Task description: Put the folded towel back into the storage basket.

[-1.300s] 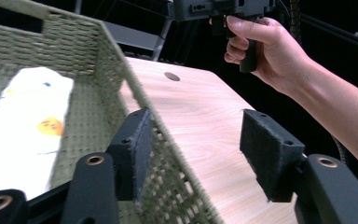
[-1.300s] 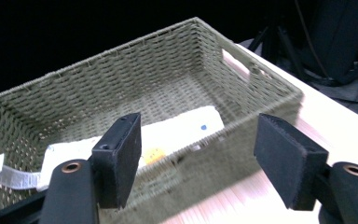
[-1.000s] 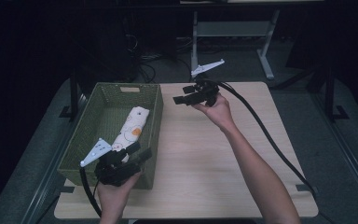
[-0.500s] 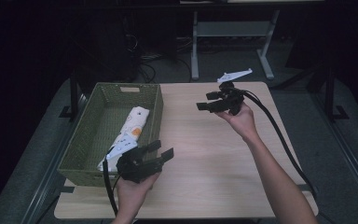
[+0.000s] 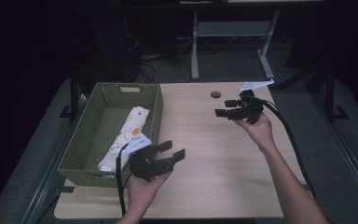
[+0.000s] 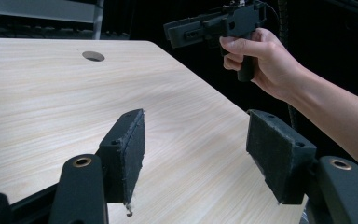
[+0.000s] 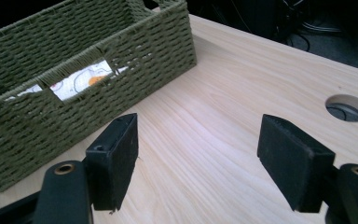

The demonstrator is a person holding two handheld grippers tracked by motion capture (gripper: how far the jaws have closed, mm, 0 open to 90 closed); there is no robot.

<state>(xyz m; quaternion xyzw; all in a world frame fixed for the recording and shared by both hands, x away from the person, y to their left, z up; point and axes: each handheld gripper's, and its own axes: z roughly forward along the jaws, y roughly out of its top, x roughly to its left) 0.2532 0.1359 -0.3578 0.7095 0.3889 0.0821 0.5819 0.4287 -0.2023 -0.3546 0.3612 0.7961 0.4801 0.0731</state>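
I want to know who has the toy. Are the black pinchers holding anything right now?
No. The left gripper and the right gripper are both open over the table, with nothing between them. The rolled cloth lies in the basket.

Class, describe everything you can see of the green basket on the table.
The basket is a rectangular, open-topped box woven from olive-green cord or fibre, with a cut-out handle slot in its end walls. It stands upright on the left part of the wooden table, its long side running away from the person. Inside lies a rolled white cloth with small coloured prints, visible through the near slot in the right gripper view. Neither tongs touch it.
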